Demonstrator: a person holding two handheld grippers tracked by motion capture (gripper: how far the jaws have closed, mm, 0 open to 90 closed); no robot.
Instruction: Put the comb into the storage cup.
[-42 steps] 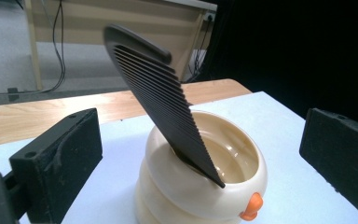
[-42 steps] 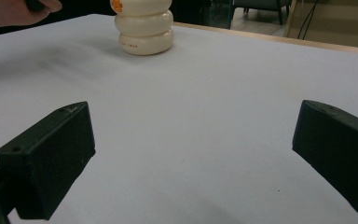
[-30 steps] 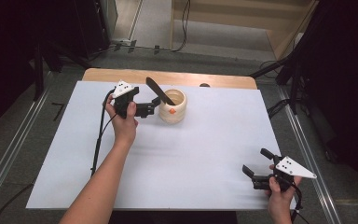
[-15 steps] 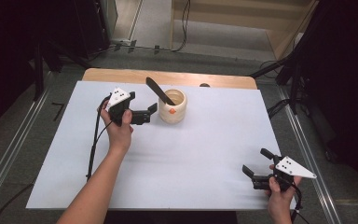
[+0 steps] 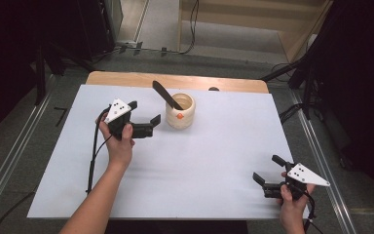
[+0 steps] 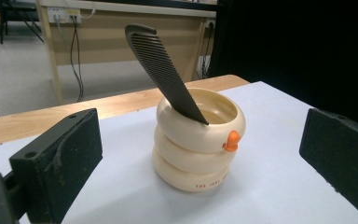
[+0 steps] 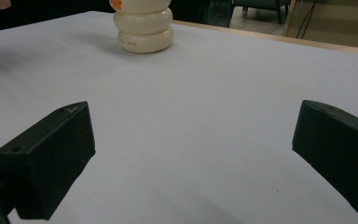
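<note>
Right gripper point(image 5: 269, 171) sits near the front right corner of the white sheet point(image 5: 214, 161), jaws spread wide, nothing between them. Same spot as a second ago, so it looks idle. Its own view shows bare sheet between the jaws and the cup point(image 7: 143, 25) well off toward the far edge.

Left gripper point(image 5: 143, 114) has pulled back from the cup point(image 5: 180, 111) over the last second: earlier its jaws were almost touching the cup's left side, now it stands apart from it, further left and a bit nearer the front. Jaws wide apart, holding nothing. Comb point(image 5: 166, 95) stays in the cup, leaning out over the rim toward the far left. In the left gripper view the cup point(image 6: 198, 140) sits centred between the jaws with the comb point(image 6: 163, 70) slanting up out of it, teeth visible along one side.

Judgement: comb looks already dropped in the cup and released; the retreat reads as the end of the placing step, with little left but clearing the hand away.

Writing: small red print near the cup's base starts "THE", rest too blurred to read. Orange beak-like nub on the upper ring. No brand legible anywhere else.
</note>
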